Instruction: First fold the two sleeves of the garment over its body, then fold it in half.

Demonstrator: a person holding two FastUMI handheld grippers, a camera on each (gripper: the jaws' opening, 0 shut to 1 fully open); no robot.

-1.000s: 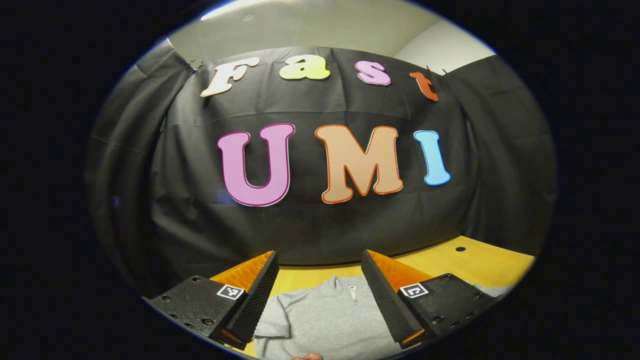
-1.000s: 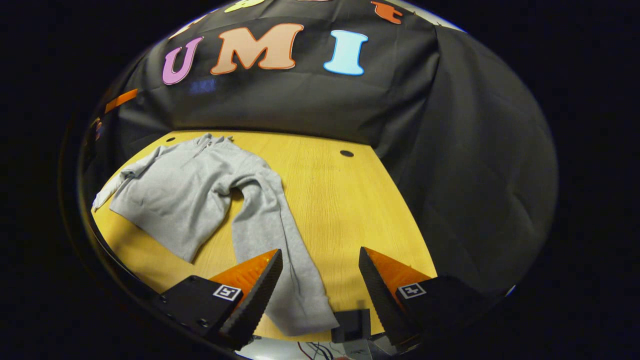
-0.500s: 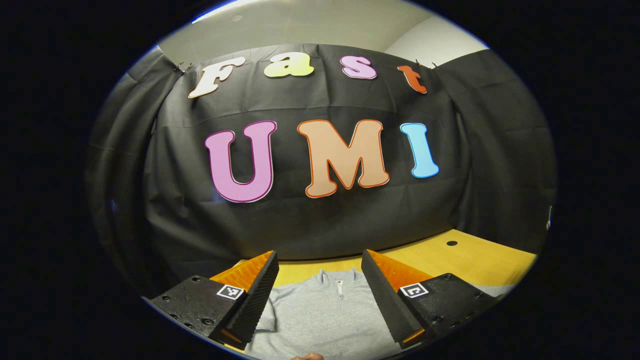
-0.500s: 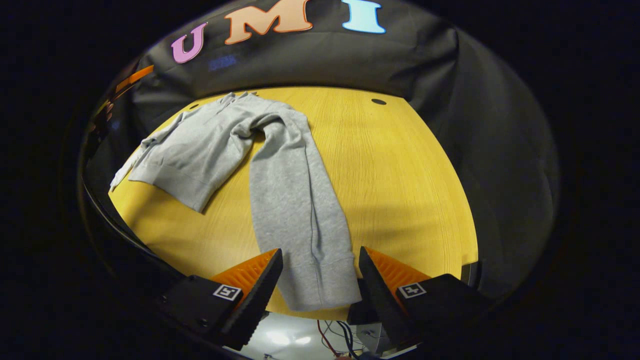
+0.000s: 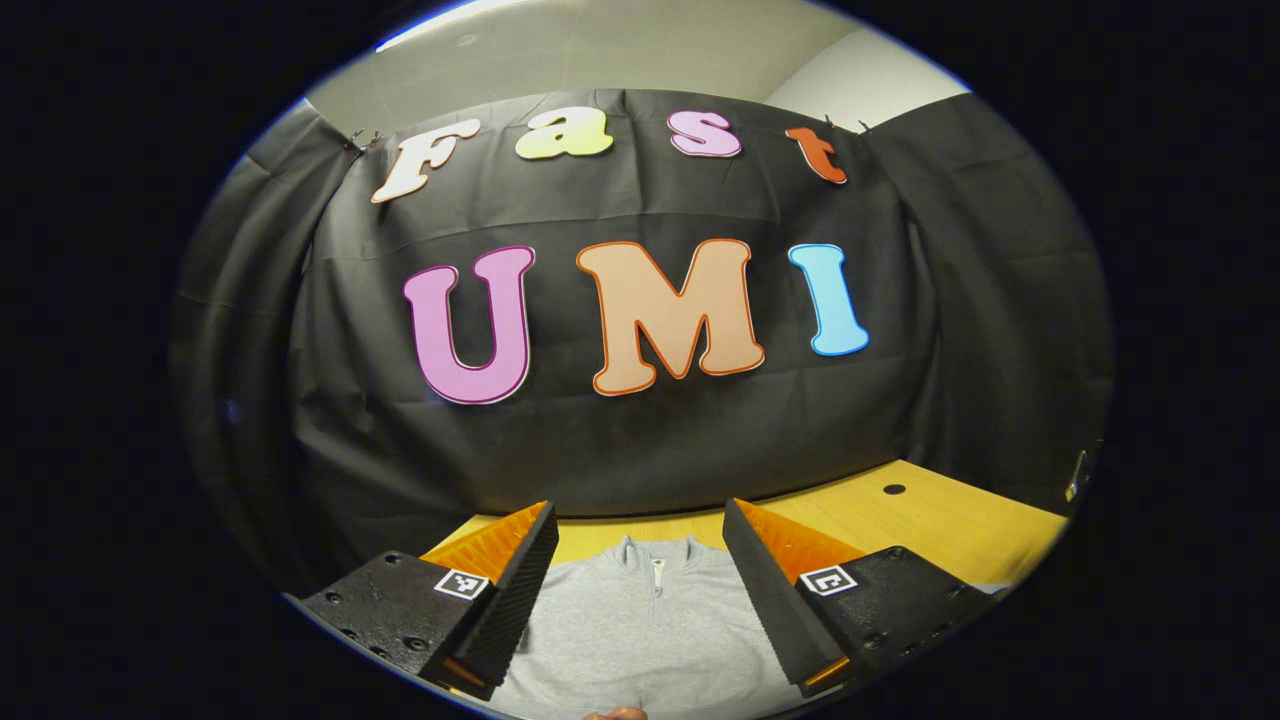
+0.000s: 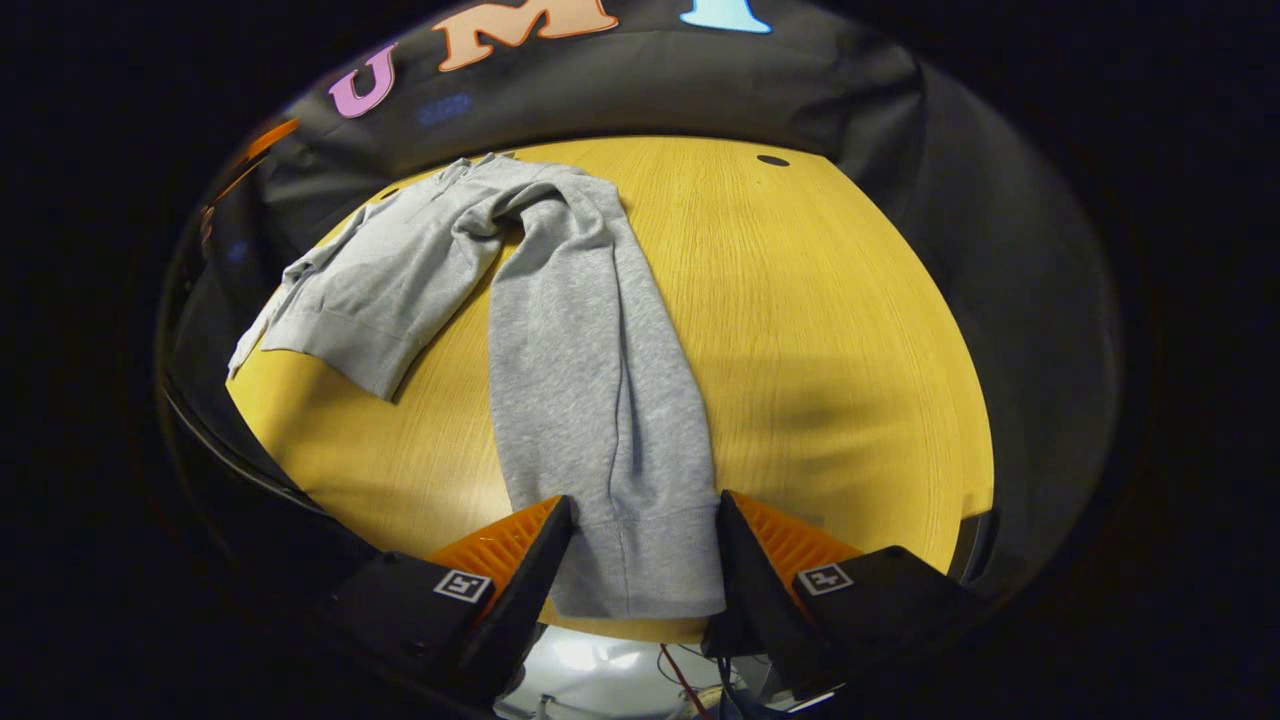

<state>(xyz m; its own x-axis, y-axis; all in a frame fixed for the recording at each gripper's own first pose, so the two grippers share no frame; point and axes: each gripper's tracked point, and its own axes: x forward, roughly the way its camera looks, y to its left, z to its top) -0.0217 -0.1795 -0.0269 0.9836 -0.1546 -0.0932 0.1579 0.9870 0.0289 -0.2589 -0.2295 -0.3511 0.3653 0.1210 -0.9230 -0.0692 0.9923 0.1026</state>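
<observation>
A grey garment [image 6: 440, 270] is spread toward the counter's [image 6: 820, 330] far-left corner, its sleeve cuff [image 6: 640, 560] framed by the right gripper [image 6: 640, 545], fingers wide; a shallow pinch risks slipping.

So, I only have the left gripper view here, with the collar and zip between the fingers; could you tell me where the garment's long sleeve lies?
Observer: In the right gripper view, the sleeve runs from the shoulder down across the yellow table toward the near edge, not folded over the body.
Operator: Thank you. Is the right gripper near it?
Observer: Yes, the right gripper is open, its fingers on either side of the cuff.
Operator: Has it gripped the cuff?
Observer: Not yet; the jaws stand apart, and I cannot tell whether they touch the cloth.
Operator: And the left gripper?
Observer: The left gripper is open above the collar.
</observation>
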